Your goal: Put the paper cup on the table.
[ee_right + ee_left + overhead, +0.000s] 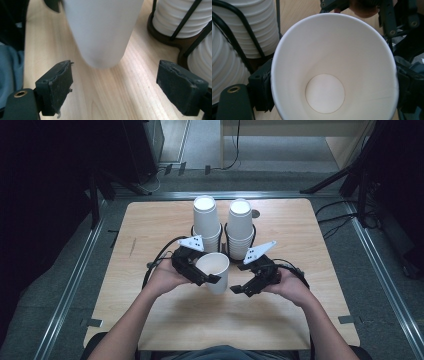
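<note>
High view: left tongs point(202, 272) clamped on a white paper cup point(216, 270), held tilted over the wood surface point(150, 235). Right tongs point(243, 287) just beside the cup, jaws apart, nothing in them. Two cup stacks point(206, 220) in a black wire rack stand just beyond both tongs.

Left gripper view: cup point(332, 70) sits betw. the jaws, pads pressing its wall on both sides, mouth toward the camera, round base visible inside. Stacks point(249, 30) to the upper left.

Right gripper view: jaws wide apart, empty; cup bottom point(102, 37) hangs just ahead of them, above the surface point(112, 95), not touching either pad. Rack and stacks point(180, 17) at the upper right.
</note>
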{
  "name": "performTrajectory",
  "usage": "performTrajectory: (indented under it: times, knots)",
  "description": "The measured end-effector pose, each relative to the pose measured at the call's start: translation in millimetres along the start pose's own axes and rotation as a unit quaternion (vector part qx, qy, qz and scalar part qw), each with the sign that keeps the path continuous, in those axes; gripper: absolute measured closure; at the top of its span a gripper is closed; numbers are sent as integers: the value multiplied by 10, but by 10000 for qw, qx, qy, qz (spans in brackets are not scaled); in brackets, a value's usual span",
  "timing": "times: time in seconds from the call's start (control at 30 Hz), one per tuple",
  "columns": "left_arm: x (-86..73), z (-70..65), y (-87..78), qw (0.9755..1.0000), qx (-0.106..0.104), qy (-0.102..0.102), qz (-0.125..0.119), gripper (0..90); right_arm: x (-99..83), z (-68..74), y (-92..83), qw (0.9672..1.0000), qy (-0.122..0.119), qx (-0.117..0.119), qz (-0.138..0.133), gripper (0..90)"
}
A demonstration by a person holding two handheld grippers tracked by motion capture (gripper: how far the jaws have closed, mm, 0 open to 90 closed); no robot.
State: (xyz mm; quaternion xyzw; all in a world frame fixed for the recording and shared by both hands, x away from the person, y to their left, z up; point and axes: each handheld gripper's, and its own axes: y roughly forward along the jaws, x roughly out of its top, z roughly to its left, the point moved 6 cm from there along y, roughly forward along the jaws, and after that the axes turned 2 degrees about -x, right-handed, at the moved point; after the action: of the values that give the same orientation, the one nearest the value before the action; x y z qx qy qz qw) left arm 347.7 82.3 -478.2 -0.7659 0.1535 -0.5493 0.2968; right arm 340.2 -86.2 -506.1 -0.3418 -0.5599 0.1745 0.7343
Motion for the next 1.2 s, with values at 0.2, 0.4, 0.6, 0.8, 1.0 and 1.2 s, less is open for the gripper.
performTrajectory:
  times: [0.2,0.4,0.6,0.8,1.0,1.2]
  knots:
    - [-51,35,-42,9999,36,11,115,123,-27,-42,-60,9999,94,-113,-42,141]
    - [-104,70,-78,9998,91,34,194,121,-103,-91,-69,9993,336,-160,44,145]
    - [-166,105,-143,9997,173,-42,187,121,-124,-160,-85,9988,355,-315,97,151]
    - [-246,166,-226,9992,344,-156,161,117,-139,-249,-73,9983,403,-404,145,154]
    - [-321,231,-345,9985,463,-288,89,116,-131,-292,-61,9981,428,-407,144,155]
    - [-398,300,-467,9974,570,-448,42,113,-123,-311,-43,9986,316,-398,145,197]
